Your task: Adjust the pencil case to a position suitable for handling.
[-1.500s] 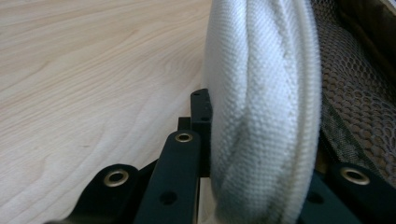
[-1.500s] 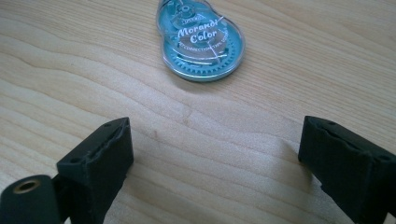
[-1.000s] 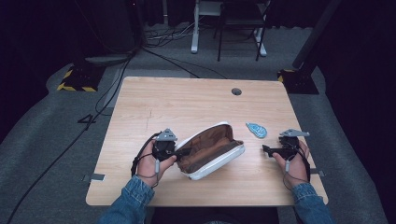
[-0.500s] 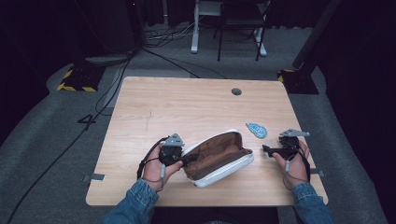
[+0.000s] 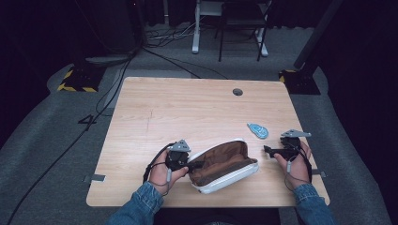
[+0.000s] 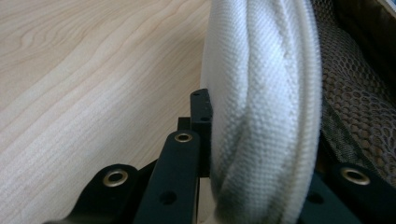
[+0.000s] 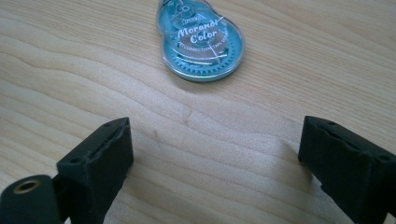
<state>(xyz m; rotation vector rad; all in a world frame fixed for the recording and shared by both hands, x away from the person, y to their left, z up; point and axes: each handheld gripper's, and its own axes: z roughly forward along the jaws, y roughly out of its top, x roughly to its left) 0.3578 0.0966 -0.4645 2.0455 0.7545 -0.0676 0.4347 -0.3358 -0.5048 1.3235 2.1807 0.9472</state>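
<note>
Lower centre, left gripper: jaws clamped on the white rim of the open pouch.
Lower right, right gripper: jaws wide apart, empty, above bare table.
Correction tape: beyond those jaws, upper centre.

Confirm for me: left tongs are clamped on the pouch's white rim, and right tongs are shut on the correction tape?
Not quite. The right tongs are open and empty; the right gripper view shows the correction tape lying free on the table ahead of them. The left tongs do clamp the pouch's white rim.
</note>
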